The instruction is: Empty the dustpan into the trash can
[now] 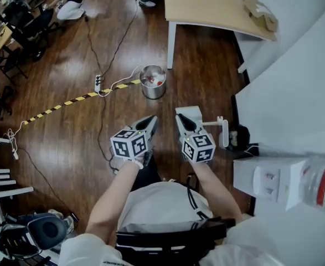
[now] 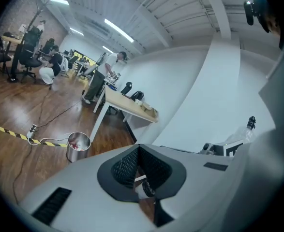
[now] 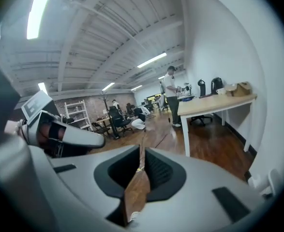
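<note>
A round metal trash can (image 1: 153,82) stands on the wooden floor ahead of me, with red and white scraps inside; it also shows in the left gripper view as the trash can (image 2: 78,146). A white dustpan (image 1: 191,113) with its handle (image 1: 223,133) lies on the floor near the white wall, just beyond my right gripper (image 1: 180,118). Both grippers are raised side by side in front of my body. The left gripper (image 1: 152,119) has its jaws together, empty (image 2: 138,148). The right gripper (image 3: 142,149) also holds nothing, its jaws closed to a thin slit.
A wooden table (image 1: 206,4) on white legs stands behind the can. A power strip (image 1: 97,83) with cables and a yellow-black floor strip (image 1: 68,102) cross the floor to the left. A white box (image 1: 267,179) sits at my right. A person (image 2: 100,79) stands by the table.
</note>
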{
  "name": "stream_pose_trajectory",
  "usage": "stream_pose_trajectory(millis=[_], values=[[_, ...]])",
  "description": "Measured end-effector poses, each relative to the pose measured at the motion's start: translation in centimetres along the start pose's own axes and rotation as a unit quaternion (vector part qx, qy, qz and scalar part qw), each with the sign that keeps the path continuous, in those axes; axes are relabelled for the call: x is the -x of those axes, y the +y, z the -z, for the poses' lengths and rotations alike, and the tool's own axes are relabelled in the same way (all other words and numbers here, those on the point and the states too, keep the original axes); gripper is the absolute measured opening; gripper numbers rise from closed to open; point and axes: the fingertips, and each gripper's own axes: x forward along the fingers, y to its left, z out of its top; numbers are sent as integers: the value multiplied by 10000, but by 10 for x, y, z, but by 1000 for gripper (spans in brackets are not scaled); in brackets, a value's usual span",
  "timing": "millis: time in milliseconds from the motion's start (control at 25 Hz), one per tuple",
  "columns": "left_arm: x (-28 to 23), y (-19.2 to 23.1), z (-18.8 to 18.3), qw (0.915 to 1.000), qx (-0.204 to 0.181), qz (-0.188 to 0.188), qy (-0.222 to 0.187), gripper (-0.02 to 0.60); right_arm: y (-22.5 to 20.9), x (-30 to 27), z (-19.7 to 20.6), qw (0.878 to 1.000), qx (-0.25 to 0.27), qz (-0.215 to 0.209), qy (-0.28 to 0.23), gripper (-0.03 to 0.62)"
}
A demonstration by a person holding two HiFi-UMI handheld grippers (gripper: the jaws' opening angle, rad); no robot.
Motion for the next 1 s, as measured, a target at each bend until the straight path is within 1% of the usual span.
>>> stream_pose_trajectory(millis=[40, 120, 320, 480, 600, 720, 840, 1000], values=[[9, -11, 6, 10000, -11, -45, -83, -12, 5, 12, 1, 9999, 97, -94, 18, 15], [31, -31, 16, 9996, -51, -150, -226, -12, 14, 34, 4, 9994, 210, -257, 60, 0], [88, -68, 29, 9979, -193, -361, -510, -12, 42, 78, 12, 9981, 233, -555, 129, -2], [123, -86, 42, 9974, -236, -324, -601, -12, 61, 107, 12, 9979, 232, -588, 117, -2], [141, -94, 49, 9979, -166, -156, -608, -12, 71, 127, 1, 9987, 186, -468, -28, -2], [156, -89, 55, 9984, -132, 9, -558, -12, 82, 145, -9, 9992, 199, -206, -283, -2], [174, -80, 56, 9985, -224, 139, -486, -11, 99, 156, -12, 9991, 135, 43, -408, -2], [203, -67, 48, 9976, -433, 241, -494, -11, 132, 162, -6, 9988, 17, 310, -376, -2]])
